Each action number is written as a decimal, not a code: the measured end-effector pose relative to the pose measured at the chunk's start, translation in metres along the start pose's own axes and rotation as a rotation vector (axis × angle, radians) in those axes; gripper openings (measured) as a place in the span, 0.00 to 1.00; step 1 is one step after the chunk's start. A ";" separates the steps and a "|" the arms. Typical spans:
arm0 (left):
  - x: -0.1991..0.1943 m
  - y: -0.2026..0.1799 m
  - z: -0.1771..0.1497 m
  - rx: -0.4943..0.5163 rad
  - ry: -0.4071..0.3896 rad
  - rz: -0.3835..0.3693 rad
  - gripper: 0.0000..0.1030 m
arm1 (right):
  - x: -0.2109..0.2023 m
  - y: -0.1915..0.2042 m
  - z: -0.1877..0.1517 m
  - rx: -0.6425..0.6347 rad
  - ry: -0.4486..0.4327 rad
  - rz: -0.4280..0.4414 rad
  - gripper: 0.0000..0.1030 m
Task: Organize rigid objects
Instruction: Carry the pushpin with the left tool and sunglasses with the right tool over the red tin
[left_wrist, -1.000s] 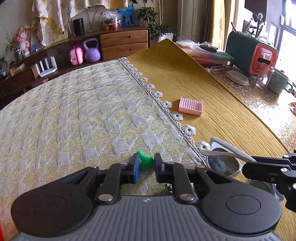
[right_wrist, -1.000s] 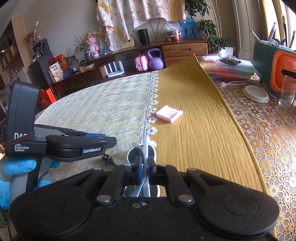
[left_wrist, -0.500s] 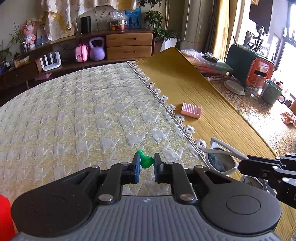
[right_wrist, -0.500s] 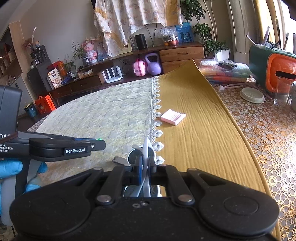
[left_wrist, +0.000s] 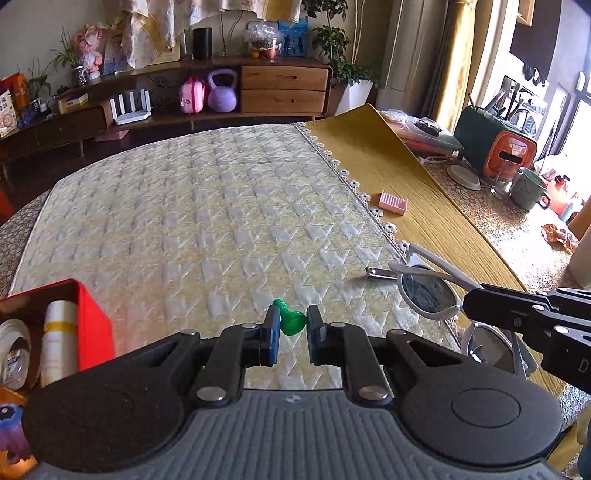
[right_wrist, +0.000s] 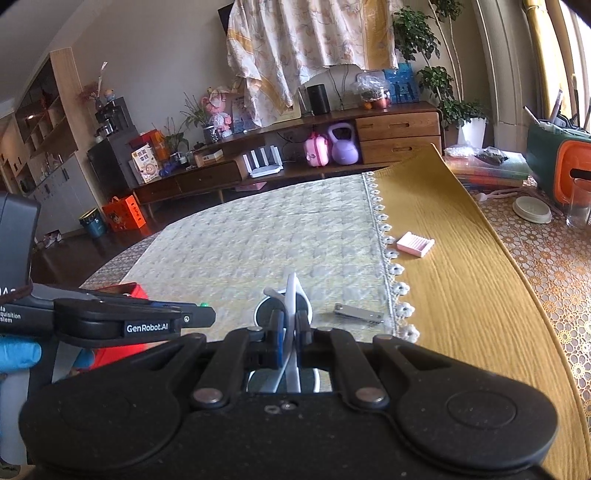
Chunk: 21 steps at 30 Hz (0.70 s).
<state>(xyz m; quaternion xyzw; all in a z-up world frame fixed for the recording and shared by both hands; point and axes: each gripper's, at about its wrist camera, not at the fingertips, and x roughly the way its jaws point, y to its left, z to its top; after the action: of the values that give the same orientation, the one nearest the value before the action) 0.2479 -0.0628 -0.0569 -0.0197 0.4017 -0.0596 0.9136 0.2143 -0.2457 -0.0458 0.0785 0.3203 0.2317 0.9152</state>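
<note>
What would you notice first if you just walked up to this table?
First, the small bright green plastic pawn-shaped piece pinched in the left gripper over the cream quilted cloth. Next, the white-framed dark-lens sunglasses gripped by the right gripper, then the open red box at left.

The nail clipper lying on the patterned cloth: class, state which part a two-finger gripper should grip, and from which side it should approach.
The nail clipper lies flat on the patterned cloth, a thin narrow metal bar. Probably best to come straight down from above and close the fingers across its long edges near the middle. It is too low for a sideways approach, and the white sunglasses in the right gripper crowd one end.
</note>
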 end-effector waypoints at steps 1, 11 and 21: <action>-0.009 0.005 -0.004 -0.006 -0.002 0.004 0.14 | -0.002 0.008 0.000 -0.005 -0.001 0.010 0.05; -0.077 0.059 -0.030 -0.063 -0.036 0.030 0.14 | -0.007 0.088 0.000 -0.068 -0.001 0.098 0.05; -0.112 0.130 -0.061 -0.132 -0.032 0.079 0.14 | 0.012 0.150 -0.011 -0.099 0.052 0.149 0.05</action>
<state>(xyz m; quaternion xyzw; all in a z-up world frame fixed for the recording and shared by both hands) 0.1404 0.0804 -0.0274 -0.0650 0.3907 0.0033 0.9182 0.1593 -0.1079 -0.0168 0.0509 0.3255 0.3168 0.8894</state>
